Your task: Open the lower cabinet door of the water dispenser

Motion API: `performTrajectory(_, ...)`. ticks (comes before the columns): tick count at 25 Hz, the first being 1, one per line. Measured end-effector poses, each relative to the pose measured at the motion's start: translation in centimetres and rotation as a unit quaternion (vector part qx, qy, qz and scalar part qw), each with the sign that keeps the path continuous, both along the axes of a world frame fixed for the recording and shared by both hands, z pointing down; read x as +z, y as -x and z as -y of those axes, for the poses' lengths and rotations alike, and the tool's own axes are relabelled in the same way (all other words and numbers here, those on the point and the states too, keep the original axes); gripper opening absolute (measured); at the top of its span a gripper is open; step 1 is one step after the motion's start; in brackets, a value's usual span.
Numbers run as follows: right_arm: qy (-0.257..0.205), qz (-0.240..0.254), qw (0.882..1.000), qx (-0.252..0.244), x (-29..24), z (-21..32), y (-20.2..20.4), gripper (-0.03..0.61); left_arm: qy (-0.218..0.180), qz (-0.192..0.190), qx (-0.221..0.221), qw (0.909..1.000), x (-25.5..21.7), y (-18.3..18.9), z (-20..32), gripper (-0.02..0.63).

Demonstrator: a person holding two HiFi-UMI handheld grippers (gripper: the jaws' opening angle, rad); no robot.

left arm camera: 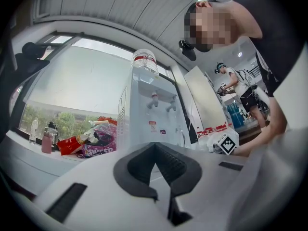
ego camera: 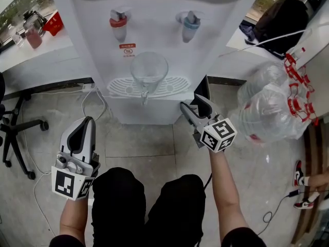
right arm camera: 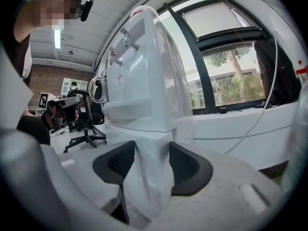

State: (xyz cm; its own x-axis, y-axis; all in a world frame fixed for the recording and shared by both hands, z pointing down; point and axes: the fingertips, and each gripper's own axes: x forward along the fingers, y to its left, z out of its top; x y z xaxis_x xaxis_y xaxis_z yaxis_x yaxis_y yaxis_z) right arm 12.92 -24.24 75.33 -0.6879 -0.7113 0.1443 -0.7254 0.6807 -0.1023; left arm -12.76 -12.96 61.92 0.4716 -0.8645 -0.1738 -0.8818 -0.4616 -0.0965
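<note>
Tiled floor (ego camera: 144, 138) carrying water dispenser (ego camera: 154, 45); cabinet door (right arm camera: 147, 186) sitting low on its front. Right gripper (ego camera: 194, 102) fingers (right arm camera: 185, 170) pinching door's side edge; left gripper (ego camera: 88, 120) fingers (left arm camera: 144, 170) resting together, empty. Door looking light, stiff, smooth: free edge offering surest hold.

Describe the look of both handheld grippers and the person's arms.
Both the left gripper and right gripper have pale grey wedge-shaped bodies, dark ribbed pads and a cube with black-and-white square markers at the rear. The person wears black short sleeves.
</note>
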Motion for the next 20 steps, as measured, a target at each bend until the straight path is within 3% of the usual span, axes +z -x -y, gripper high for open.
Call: performTrajectory(20, 0.019, -0.019, 0.999, -0.026, 0.1, -6.3, -0.2, 0.175, -0.003, 0.001, -0.001, 1.0000, -0.2, 0.6, -1.0, 0.008)
